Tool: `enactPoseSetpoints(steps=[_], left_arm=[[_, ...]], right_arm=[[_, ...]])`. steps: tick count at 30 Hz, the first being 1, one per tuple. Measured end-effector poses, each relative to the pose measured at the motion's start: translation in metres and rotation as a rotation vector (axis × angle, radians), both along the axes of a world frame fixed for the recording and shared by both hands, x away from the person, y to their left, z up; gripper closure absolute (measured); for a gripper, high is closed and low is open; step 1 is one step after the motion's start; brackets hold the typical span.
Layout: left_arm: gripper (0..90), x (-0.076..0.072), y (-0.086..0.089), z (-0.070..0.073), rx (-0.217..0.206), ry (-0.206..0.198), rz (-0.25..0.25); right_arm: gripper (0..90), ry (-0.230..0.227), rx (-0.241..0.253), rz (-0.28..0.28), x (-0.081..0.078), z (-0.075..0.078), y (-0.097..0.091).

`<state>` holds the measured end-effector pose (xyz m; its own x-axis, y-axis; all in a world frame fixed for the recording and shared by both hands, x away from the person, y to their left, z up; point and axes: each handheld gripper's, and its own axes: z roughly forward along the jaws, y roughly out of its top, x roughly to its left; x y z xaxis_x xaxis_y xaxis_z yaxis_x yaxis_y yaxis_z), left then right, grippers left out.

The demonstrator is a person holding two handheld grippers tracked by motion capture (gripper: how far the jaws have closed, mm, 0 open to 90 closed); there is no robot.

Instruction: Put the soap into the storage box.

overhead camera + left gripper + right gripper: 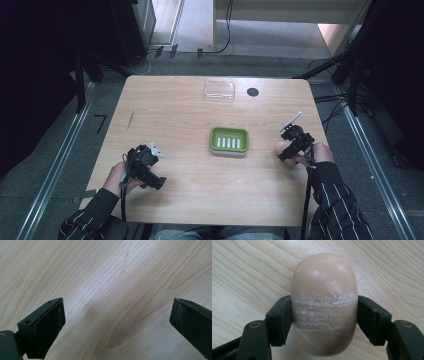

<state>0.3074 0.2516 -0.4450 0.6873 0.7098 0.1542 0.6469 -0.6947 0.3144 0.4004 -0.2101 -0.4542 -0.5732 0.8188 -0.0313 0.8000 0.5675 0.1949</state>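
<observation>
Soap, a peach oval bar [324, 305], sits pinched between the right fingers [279, 322] on the wooden worktop [175, 115]. Left fingers [45, 327] spread, empty. Likely next: lift toward green dish [229, 140], left of the right fingers.

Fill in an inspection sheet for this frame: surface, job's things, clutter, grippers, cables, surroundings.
Surface: light wooden table, bare grain under the left jaws.
Job's things: peach soap bar, scored with white scrape lines; green soap dish at table centre, nothing in it; clear plastic lid near the far edge.
Clutter: small dark round spot beside the lid.
Grippers: left hand-held gripper open, holding nothing; right hand-held gripper shut on the soap bar's sides.
Cables: one trails from each gripper; black cables on the floor beyond the table.
Surroundings: grey floor, metal rails either side, dark stands.
</observation>
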Motion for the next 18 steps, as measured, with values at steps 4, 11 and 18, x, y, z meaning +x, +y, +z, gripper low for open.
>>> enactPoseSetpoints(steps=[4, 11, 18], left_arm=[[0.6, 0.000, 0.000, 0.000, 0.002, 0.002, -0.001], [0.6, 0.000, 0.000, 0.000, 0.001, 0.000, -0.001], [0.5, 0.000, 0.000, 0.000, 0.002, 0.002, 0.000]], right_arm=[[33.7, -0.003, 0.004, -0.002, -0.001, 0.002, 0.002], [33.7, -0.004, 0.000, -0.003, -0.002, 0.005, 0.005], [33.7, -0.013, -0.003, 0.011, -0.004, 0.010, 0.011]])
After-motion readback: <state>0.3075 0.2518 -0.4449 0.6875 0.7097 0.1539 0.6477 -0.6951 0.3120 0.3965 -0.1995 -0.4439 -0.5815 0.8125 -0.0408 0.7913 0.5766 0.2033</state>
